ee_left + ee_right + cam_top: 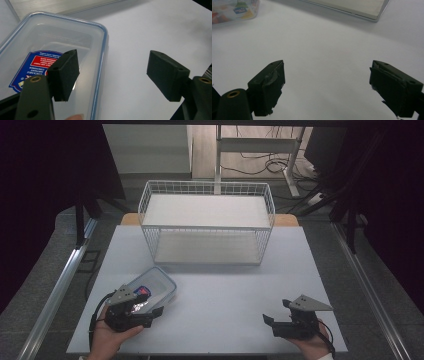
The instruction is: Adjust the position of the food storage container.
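Observation:
A clear plastic container (pixel 153 286) with a blue-rimmed lid and a blue and red label lies flat on the white table, front left. My left gripper (pixel 149 304) is open right beside its near edge. In the left gripper view, one jaw hangs over the container lid (pixel 45 37) and the other over bare table, with nothing between them (pixel 113 66). My right gripper (pixel 278 312) is open low over the table at the front right, and its jaws (pixel 327 75) hold nothing. The container (pixel 234 10) sits far off in that view.
A white two-level wire rack (pixel 206 222) stands at the back middle of the table (pixel 225 290), and its base edge (pixel 352 6) appears in the right gripper view. A metal rail (pixel 60 290) runs along the left. Cables and a desk frame lie beyond the table.

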`<move>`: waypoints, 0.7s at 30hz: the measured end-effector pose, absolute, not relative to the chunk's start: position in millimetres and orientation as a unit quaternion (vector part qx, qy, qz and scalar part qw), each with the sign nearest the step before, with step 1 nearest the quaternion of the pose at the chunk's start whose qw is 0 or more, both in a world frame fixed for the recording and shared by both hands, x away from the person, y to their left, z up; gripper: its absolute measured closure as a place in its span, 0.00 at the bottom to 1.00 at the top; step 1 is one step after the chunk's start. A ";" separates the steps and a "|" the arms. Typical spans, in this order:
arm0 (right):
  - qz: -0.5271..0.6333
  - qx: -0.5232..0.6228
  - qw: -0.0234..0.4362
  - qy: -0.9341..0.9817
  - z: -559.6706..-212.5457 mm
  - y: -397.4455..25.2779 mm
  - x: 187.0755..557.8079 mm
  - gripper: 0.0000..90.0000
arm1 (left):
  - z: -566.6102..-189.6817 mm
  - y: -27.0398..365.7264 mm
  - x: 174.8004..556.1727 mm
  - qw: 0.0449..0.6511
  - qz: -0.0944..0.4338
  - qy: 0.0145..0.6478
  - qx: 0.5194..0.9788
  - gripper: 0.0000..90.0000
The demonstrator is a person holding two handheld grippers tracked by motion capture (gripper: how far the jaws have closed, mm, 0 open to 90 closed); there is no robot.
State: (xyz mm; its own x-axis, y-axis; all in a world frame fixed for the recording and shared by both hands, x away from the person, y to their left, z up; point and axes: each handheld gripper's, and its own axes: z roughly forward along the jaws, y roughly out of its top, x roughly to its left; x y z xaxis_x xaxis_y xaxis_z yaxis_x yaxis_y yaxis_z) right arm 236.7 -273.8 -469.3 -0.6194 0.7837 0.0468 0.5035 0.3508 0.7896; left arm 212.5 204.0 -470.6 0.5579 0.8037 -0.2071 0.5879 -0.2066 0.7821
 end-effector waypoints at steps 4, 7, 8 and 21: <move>0.402 0.400 0.168 0.807 -471.6 -273.5 238.0 0.17 | -470.1 206.2 213.3 0.439 0.123 0.457 0.764 0.28; 0.403 0.395 0.167 0.808 -471.3 -271.8 237.1 0.19 | -468.3 206.6 213.2 0.440 0.124 0.457 0.763 0.28; 0.403 0.395 0.167 0.808 -471.3 -271.8 237.1 0.19 | -468.3 206.6 213.2 0.440 0.124 0.457 0.763 0.28; 0.397 0.384 0.162 0.818 -473.7 -267.4 237.9 0.22 | -460.8 209.7 224.0 0.434 0.116 0.460 0.766 0.29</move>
State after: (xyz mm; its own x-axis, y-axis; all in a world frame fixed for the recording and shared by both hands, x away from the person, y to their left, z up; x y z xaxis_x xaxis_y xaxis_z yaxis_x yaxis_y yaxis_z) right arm 237.9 -267.4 -473.7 -0.6527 0.7565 0.0403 0.4991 0.3894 0.7741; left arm 224.0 209.7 -460.8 0.5509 0.8046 -0.2217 0.6037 -0.2008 0.7715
